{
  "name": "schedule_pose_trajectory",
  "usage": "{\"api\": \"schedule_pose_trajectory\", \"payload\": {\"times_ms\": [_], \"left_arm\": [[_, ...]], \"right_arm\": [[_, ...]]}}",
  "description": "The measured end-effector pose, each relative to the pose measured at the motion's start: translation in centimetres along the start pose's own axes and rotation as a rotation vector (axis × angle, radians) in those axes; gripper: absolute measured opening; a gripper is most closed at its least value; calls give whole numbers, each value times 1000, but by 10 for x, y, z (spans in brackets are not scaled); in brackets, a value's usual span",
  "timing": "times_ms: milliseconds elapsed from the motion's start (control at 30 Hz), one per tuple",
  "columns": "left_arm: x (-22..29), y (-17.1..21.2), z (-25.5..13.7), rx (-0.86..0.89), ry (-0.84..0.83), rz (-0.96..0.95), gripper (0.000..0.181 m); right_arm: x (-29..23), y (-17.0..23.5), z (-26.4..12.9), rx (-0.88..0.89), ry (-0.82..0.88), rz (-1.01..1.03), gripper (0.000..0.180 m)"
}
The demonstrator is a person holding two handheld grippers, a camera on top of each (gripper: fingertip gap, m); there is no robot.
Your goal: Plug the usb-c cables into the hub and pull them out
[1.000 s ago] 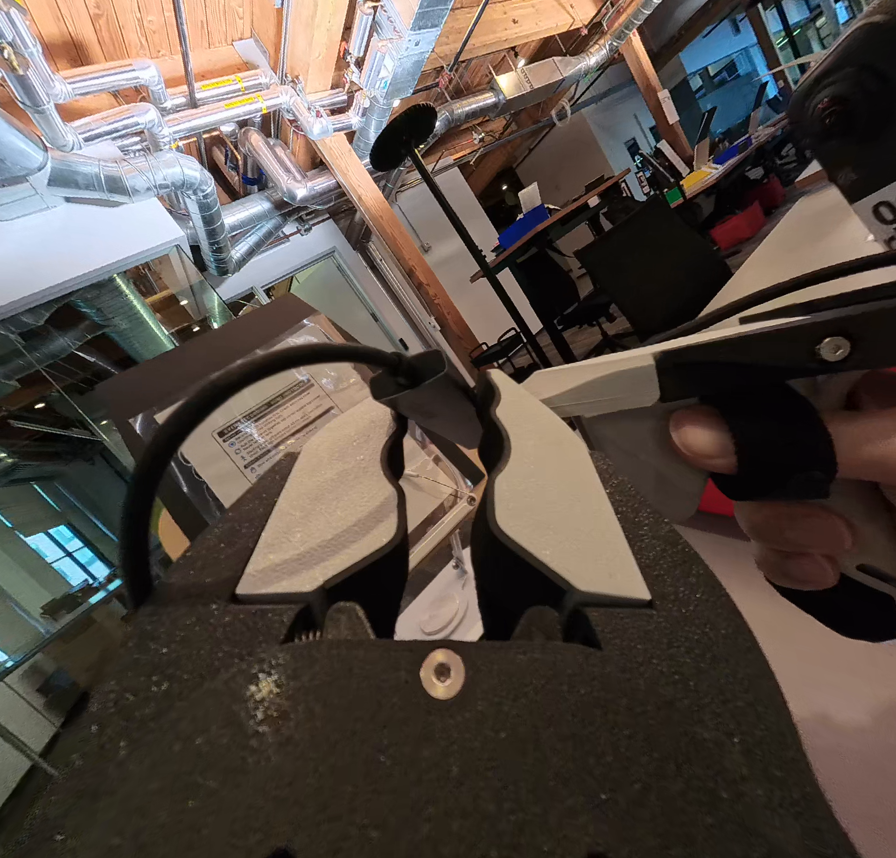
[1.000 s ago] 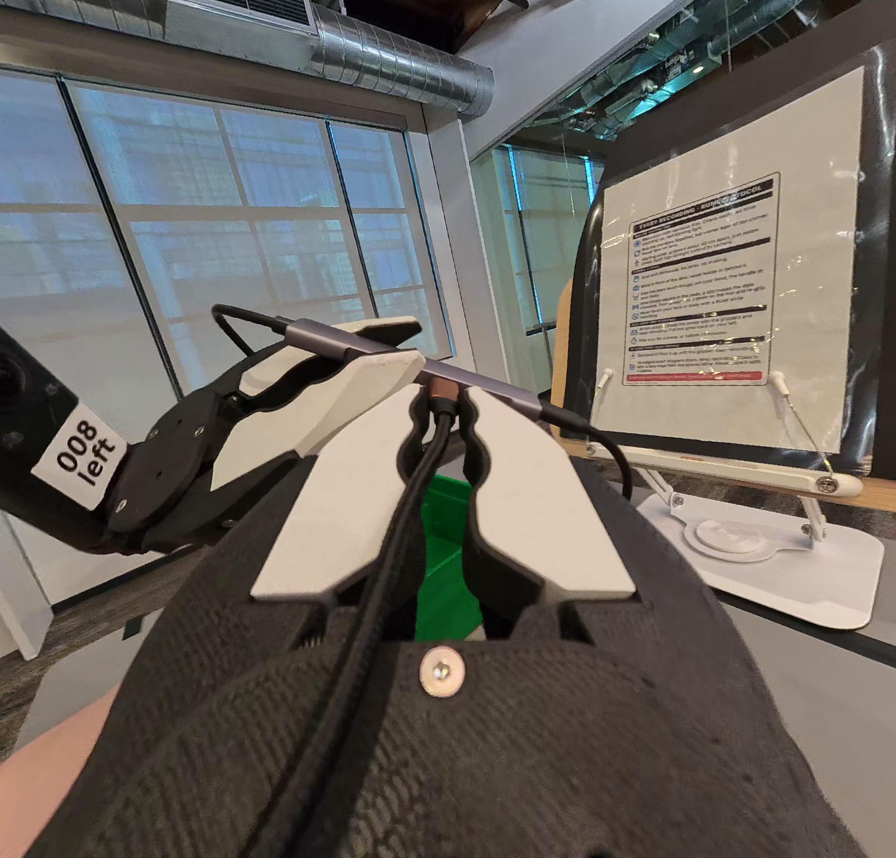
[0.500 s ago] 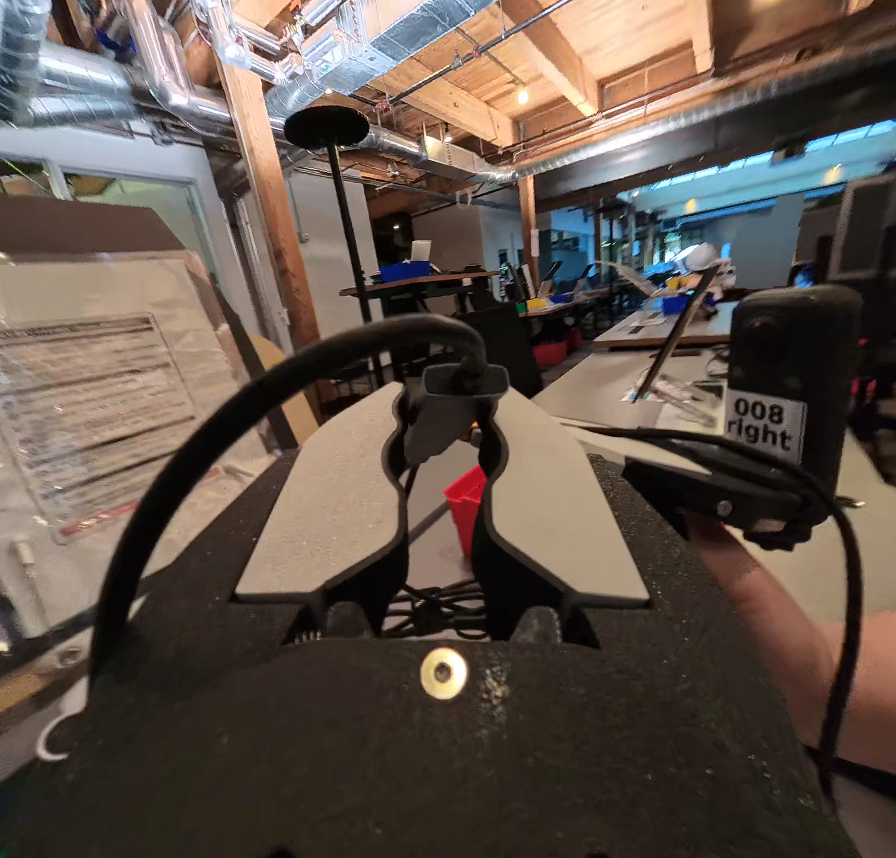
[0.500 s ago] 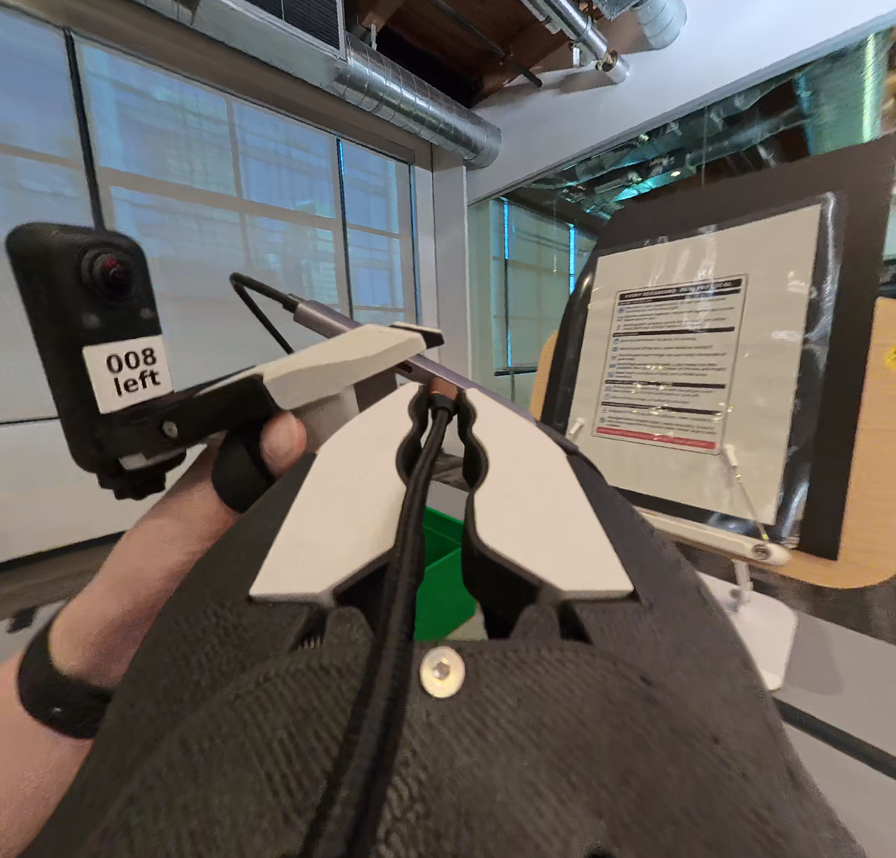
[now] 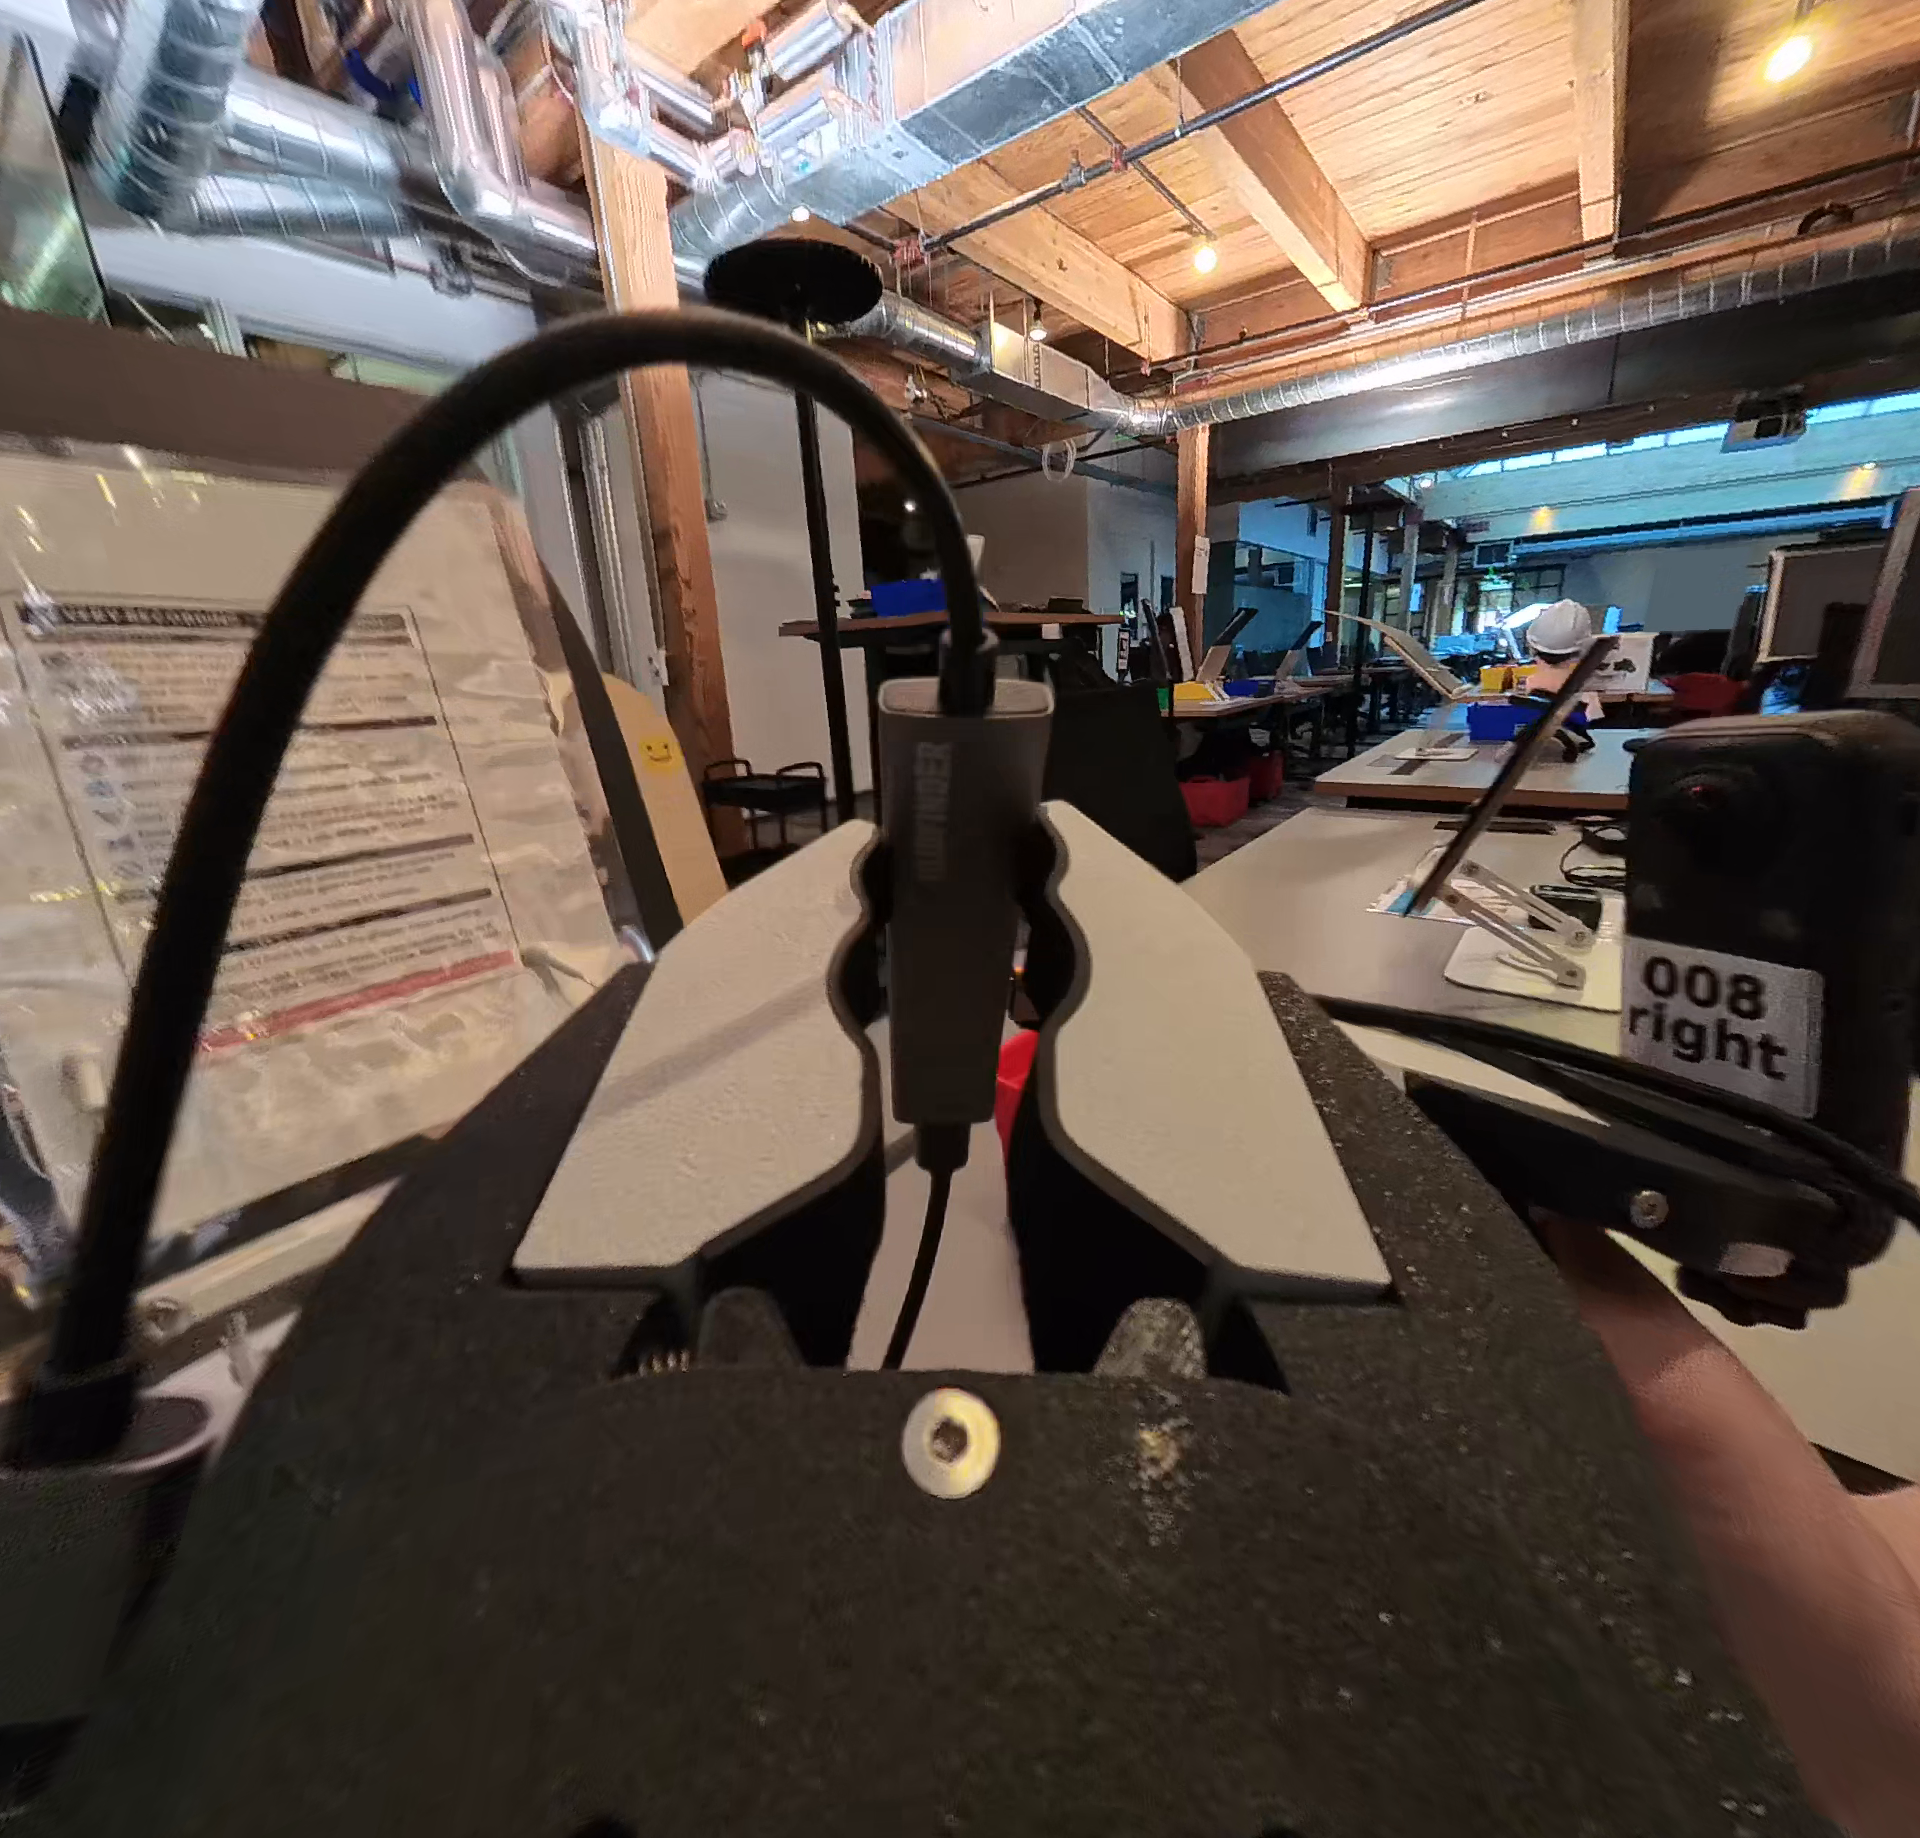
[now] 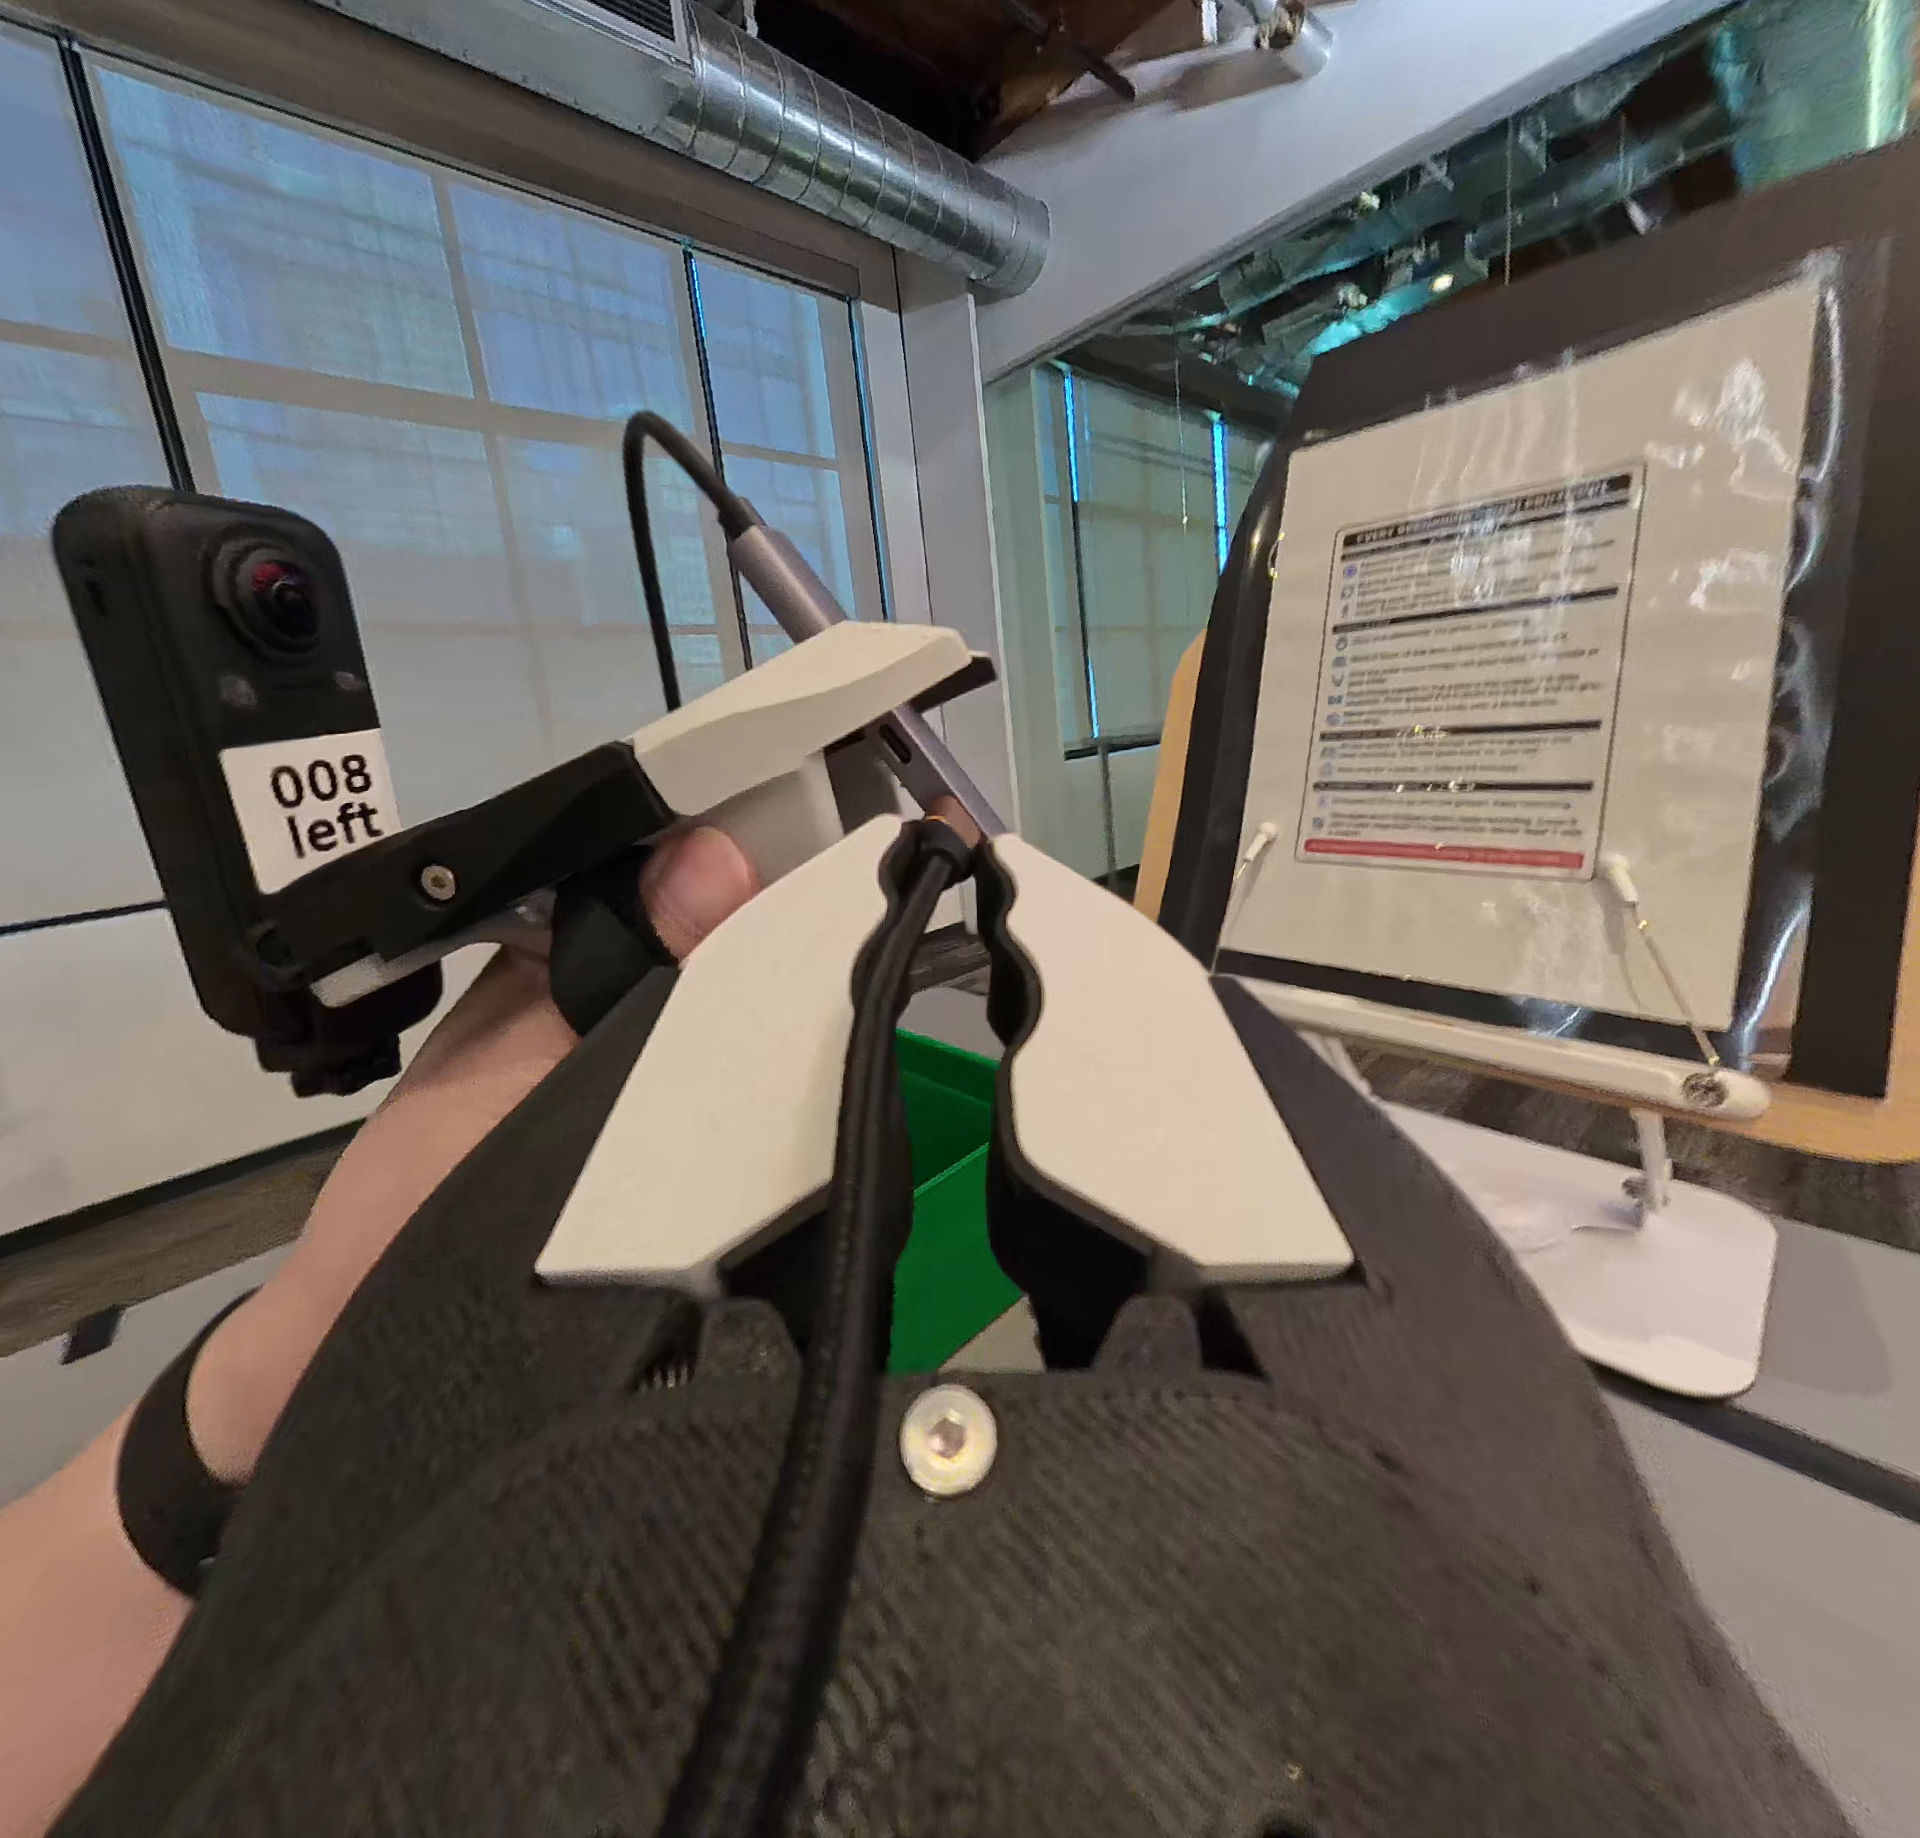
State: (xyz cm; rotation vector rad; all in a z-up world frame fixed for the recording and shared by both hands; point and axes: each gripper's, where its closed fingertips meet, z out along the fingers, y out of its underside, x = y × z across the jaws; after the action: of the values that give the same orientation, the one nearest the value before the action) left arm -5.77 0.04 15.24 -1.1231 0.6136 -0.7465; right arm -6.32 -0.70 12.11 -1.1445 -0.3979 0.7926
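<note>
Both grippers were held up off the table. The left gripper (image 5: 954, 889) had its jaws pinched on the grey hub (image 5: 956, 915), which stood upright between the fingers with its own black lead (image 5: 436, 541) looping up and over to the left. A thin cable (image 5: 920, 1258) hung from the hub's lower end.

The right gripper (image 6: 951, 858) had its jaws pressed on the plug end of a braided black cable (image 6: 831, 1269), which ran back over the gripper body. In the right wrist view the plug's copper-coloured collar (image 6: 938, 809) sat right against the hub's side edge, just below an empty port (image 6: 897, 746). Whether the plug was seated, partly in, or only touching could not be told.

A green bin (image 6: 951, 1165) and a sheet on a white stand (image 6: 1496, 687) lay behind.

Risks, as judged:
- The hub was tilted relative to the plug's axis; pushing or pulling off-axis could jam or bend the connector.
- The hub was gripped only across its narrow middle, so side force from the plug could twist it in the fingers.
- The braided cable is stiff; its drag over the gripper could pull the plug askew.
</note>
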Motion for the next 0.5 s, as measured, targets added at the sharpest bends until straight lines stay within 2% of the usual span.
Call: {"api": "schedule_pose_trajectory", "payload": {"times_ms": [100, 167, 367, 500], "left_arm": [[-8, 12, 3, -70, 5, -69, 23], [-12, 19, 3, -111, 4, -82, 24], [-17, 27, 3, -176, 26, -121, 24], [-19, 31, 3, -208, 41, -133, 23]], "right_arm": [[7, 10, 4, -39, -16, 104, 12], [11, 15, 5, -74, -15, 68, 12], [15, 17, 8, -150, 40, -344, 9], [16, 20, 10, -218, 36, -551, 7]]}}
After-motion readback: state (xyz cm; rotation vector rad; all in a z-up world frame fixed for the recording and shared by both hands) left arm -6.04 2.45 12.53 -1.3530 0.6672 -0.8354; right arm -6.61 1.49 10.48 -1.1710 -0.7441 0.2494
